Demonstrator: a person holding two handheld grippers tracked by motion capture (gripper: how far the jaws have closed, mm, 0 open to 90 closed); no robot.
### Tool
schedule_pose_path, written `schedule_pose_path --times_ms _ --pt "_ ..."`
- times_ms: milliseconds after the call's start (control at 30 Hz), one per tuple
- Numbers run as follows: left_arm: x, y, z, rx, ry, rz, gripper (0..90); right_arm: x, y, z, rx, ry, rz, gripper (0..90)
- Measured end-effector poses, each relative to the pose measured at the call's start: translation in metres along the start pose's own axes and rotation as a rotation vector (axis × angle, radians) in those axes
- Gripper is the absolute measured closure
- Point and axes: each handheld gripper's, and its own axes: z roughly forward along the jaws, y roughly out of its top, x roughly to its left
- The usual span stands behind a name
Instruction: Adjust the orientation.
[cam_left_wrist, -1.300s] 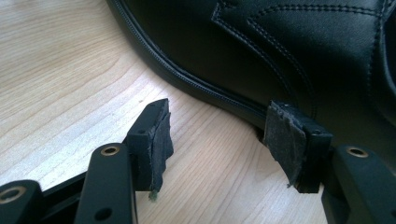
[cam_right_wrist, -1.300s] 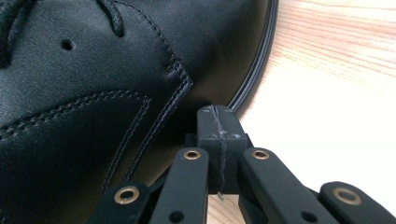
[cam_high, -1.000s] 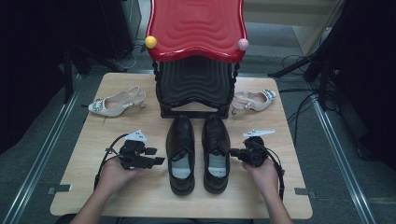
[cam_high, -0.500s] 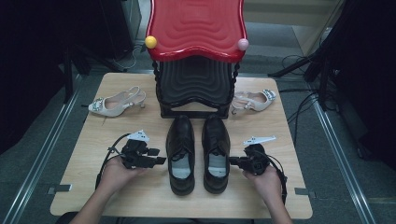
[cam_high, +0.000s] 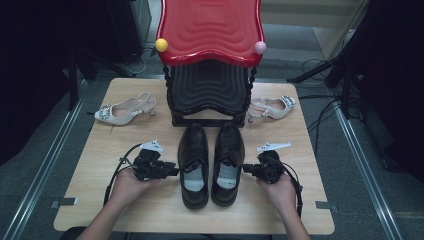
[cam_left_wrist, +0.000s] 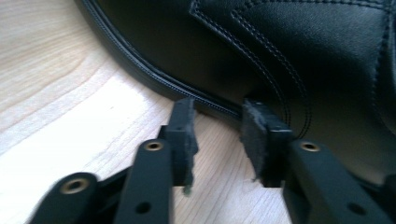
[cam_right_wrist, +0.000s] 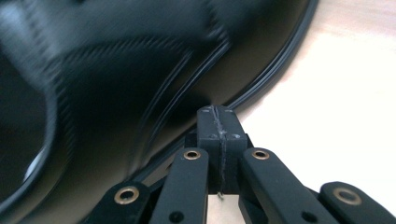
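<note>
Two black leather dress shoes stand side by side at the table's middle, the left shoe and the right shoe. My left gripper lies level on the table, pointing at the left shoe's outer side. Its jaws have just been closing and stand partly apart, with bare wood between them and the tips at the shoe's sole edge. My right gripper points at the right shoe's outer side. Its jaws are pressed together with nothing in them, right at the blurred shoe's sole edge.
A red-topped stool on a black stack stands at the table's back middle. One beige slingback heel lies at back left, another at back right. Bare wooden table flanks the shoes. Cables trail on the floor to the right.
Both hands keep their places beside the shoes; the right gripper has only wobbled slightly. The shoes have not moved.
</note>
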Motion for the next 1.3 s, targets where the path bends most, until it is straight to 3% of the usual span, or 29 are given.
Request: schedule_pose_path --times_ms 300,433,633,800,933,1067,1233,1300 --pt "0.003 0.001 0.007 -0.01 -0.064 -0.041 79.6 0.0 0.005 0.005 -0.006 -0.019 0.005 90.0" --pt "-0.001 0.002 0.009 -0.014 -0.053 -0.031 80.6 0.001 0.007 0.007 -0.007 -0.022 -0.001 90.0" --pt "-0.002 0.002 0.011 -0.022 -0.069 -0.042 82.3 0.002 0.01 0.011 -0.012 -0.025 -0.004 90.0" --pt "-0.007 0.003 0.012 -0.022 -0.062 -0.041 89.9 0.0 0.012 0.012 -0.014 -0.015 -0.002 90.0" --pt "-0.01 0.002 0.014 -0.022 -0.081 -0.053 90.0 -0.002 0.012 0.012 -0.021 -0.013 0.005 90.0" --pt "-0.016 0.001 0.016 -0.011 -0.089 -0.032 90.0 -0.004 0.013 0.012 -0.027 -0.018 0.011 90.0" --pt "-0.031 0.002 0.022 0.01 -0.108 0.037 89.8 -0.013 0.019 0.013 -0.042 -0.046 0.028 90.0" --pt "-0.031 0.002 0.021 0.018 -0.106 0.038 89.6 -0.014 0.02 0.013 -0.043 -0.05 0.024 89.2"
